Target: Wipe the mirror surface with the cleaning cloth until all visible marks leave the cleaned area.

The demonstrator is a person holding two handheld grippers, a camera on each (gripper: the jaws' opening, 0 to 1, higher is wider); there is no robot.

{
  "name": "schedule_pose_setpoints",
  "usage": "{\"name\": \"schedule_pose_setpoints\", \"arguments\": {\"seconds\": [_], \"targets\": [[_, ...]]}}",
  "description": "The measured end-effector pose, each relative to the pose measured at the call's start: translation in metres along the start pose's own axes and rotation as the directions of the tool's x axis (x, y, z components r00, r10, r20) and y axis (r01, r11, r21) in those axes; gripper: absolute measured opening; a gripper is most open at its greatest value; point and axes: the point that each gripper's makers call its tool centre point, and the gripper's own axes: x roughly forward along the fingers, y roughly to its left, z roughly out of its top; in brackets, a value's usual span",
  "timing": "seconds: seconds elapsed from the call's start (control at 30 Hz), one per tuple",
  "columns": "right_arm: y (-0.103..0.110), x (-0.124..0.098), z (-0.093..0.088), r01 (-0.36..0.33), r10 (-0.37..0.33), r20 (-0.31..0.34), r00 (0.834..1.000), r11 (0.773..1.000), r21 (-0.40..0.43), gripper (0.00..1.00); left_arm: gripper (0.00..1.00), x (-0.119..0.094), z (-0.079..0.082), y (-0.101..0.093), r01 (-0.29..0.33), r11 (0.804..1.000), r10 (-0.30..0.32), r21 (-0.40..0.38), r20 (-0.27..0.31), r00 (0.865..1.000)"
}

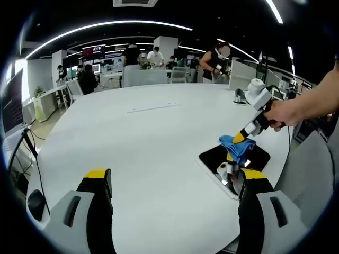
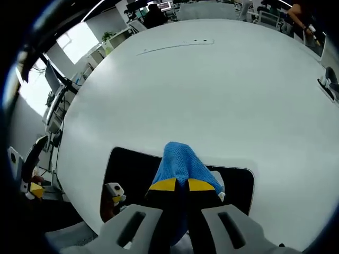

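Clamped in the right gripper [image 2: 183, 184], whose yellow-tipped jaws are pressed together on it, a blue woven cleaning cloth [image 2: 181, 160] bunches up over a dark rectangular mirror with a pale frame [image 2: 130, 169]. The left gripper view shows the same gripper [image 1: 241, 138], held by a person's hand [image 1: 280, 112], lowering the cloth [image 1: 237, 146] onto the mirror [image 1: 212, 157], which lies flat near the edge of a large white round table [image 1: 148, 153]. The left gripper [image 1: 172, 177] hangs spread and empty above the table, well apart from the mirror. With nothing bracing it, I judge the mirror could slide toward the table edge under a hard stroke, and a bunched cloth may skip marks.
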Motion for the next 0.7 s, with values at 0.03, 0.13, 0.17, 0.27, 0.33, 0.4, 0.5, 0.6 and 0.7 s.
{"name": "schedule_pose_setpoints", "arguments": {"seconds": [0.03, 0.13, 0.17, 0.27, 0.33, 0.4, 0.5, 0.6, 0.7], "targets": [[0.003, 0.002, 0.001, -0.004, 0.004, -0.001, 1.0, 1.0, -0.004, 0.0, 0.99, 0.0, -0.001, 0.0, 0.001, 1.0, -0.001, 0.0, -0.003, 1.0], [0.012, 0.003, 0.002, -0.014, 0.014, -0.003, 1.0, 1.0, -0.01, 0.0, 0.99, 0.0, -0.003, -0.001, 0.005, 1.0, -0.005, -0.003, -0.008, 1.0], [0.014, 0.004, 0.003, -0.017, 0.017, -0.004, 1.0, 1.0, -0.012, 0.0, 0.99, 0.0, -0.004, -0.001, 0.007, 1.0, -0.007, -0.002, -0.008, 1.0], [0.026, 0.009, 0.005, -0.031, 0.031, -0.008, 0.999, 0.999, -0.026, 0.0, 0.99, 0.001, -0.005, 0.0, 0.013, 1.0, -0.013, -0.002, -0.012, 1.0], [0.032, 0.012, 0.006, -0.037, 0.037, -0.011, 0.999, 0.999, -0.03, 0.0, 0.99, 0.001, -0.005, 0.001, 0.016, 1.0, -0.016, -0.003, -0.013, 1.0], [0.037, 0.013, 0.007, -0.04, 0.039, -0.013, 0.999, 0.998, -0.04, 0.0, 0.99, 0.002, -0.004, 0.002, 0.02, 1.0, -0.02, -0.004, -0.013, 1.0], [0.042, 0.015, 0.008, -0.045, 0.045, -0.018, 0.999, 0.998, -0.044, 0.0, 0.99, 0.003, -0.006, 0.001, 0.037, 0.999, -0.037, 0.006, -0.021, 0.999], [0.046, 0.017, 0.01, -0.053, 0.053, -0.018, 0.998, 0.998, -0.04, 0.0, 0.99, 0.004, -0.007, 0.001, 0.046, 0.999, -0.046, 0.009, -0.024, 0.999], [0.051, 0.018, 0.011, -0.058, 0.058, -0.015, 0.998, 0.998, -0.039, 0.0, 0.99, 0.007, -0.01, -0.001, 0.061, 0.998, -0.061, 0.008, -0.028, 0.998]]}}
